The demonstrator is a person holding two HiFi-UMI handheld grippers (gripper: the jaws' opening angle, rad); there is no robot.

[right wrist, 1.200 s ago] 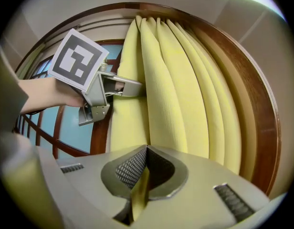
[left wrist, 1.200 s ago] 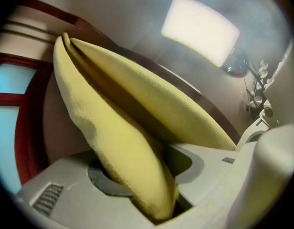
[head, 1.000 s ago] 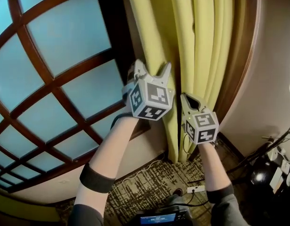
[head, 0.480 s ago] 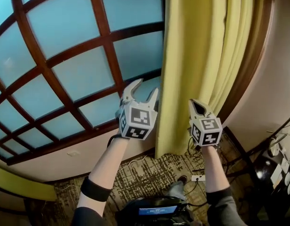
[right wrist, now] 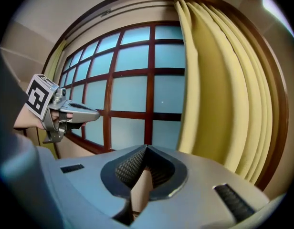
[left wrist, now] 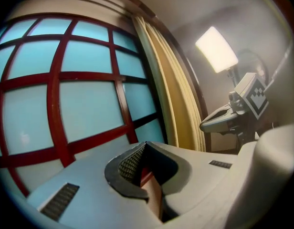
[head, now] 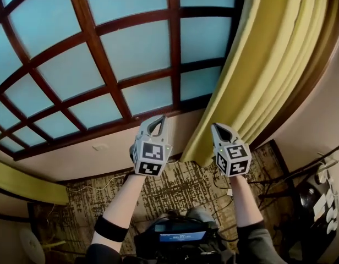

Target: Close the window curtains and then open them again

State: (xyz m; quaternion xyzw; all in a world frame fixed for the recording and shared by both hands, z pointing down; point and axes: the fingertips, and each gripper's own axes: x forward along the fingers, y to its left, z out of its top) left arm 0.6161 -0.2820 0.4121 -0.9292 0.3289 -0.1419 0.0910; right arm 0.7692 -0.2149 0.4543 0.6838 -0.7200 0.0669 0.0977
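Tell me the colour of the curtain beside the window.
Yellow curtain, clearest in the right gripper view.

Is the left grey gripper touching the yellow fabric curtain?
Apart: right gripper view shows window panes between the left gripper and yellow fabric curtain; its jaws just closed, empty.

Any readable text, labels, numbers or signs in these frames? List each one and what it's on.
No text can be read in any view.
On the left gripper and the right gripper: only black-and-white square marker patterns, no letters or digits.
On the blue screen at the bottom of the head view: lit, but too small and blurred to read.
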